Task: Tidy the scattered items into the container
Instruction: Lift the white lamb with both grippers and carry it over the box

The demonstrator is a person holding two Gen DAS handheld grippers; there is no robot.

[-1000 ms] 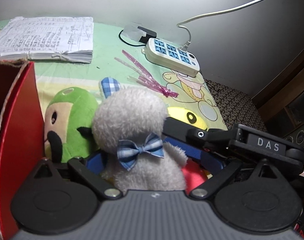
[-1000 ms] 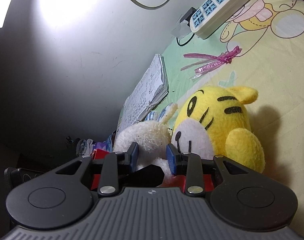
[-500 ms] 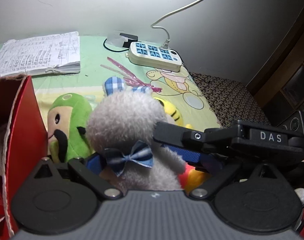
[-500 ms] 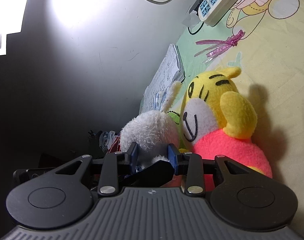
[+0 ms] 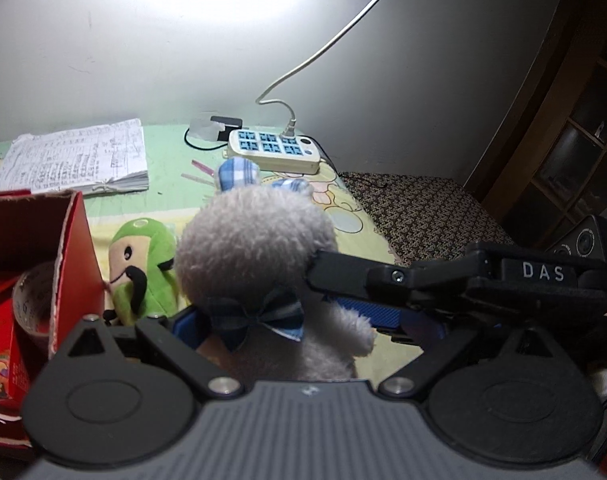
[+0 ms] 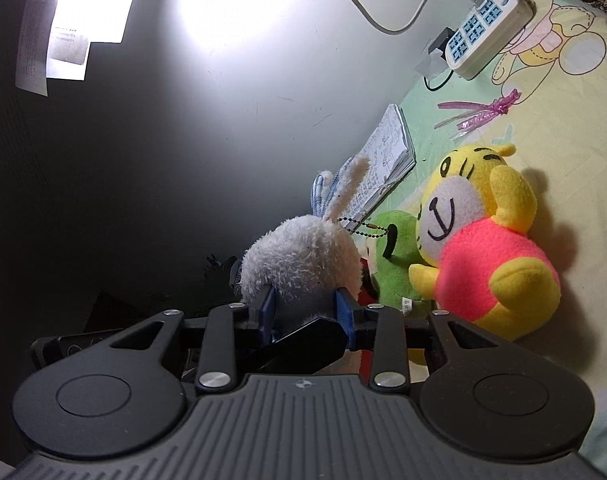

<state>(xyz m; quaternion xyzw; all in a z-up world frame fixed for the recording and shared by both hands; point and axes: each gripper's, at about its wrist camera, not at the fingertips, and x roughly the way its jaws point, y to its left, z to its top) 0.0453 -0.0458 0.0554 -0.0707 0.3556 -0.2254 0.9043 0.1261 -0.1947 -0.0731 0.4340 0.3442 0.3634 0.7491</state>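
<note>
A grey plush rabbit point(image 5: 255, 248) with a blue plaid bow tie sits upright between the spread fingers of my left gripper point(image 5: 303, 324), whose blue pads press its sides. My right gripper point(image 6: 305, 308) comes in from the right, rolled sideways, and is shut on the same rabbit point(image 6: 303, 260) just below its head. In the left wrist view the right gripper point(image 5: 343, 292) covers my left gripper's right finger. The red cardboard box point(image 5: 71, 248) stands open at the left. A green plush point(image 5: 143, 264) and a yellow tiger plush point(image 6: 483, 248) lie on the sheet.
A roll of tape point(image 5: 31, 300) lies inside the box. At the back are a paper notebook point(image 5: 79, 160), a white power strip point(image 5: 271, 150) with its cable, and a pink ribbon point(image 6: 483, 114). A patterned cushion point(image 5: 415, 216) borders the sheet on the right.
Both grippers have risen with the rabbit held between them, and the table now sits lower in view. The yellow tiger plush stays behind on the sheet.
</note>
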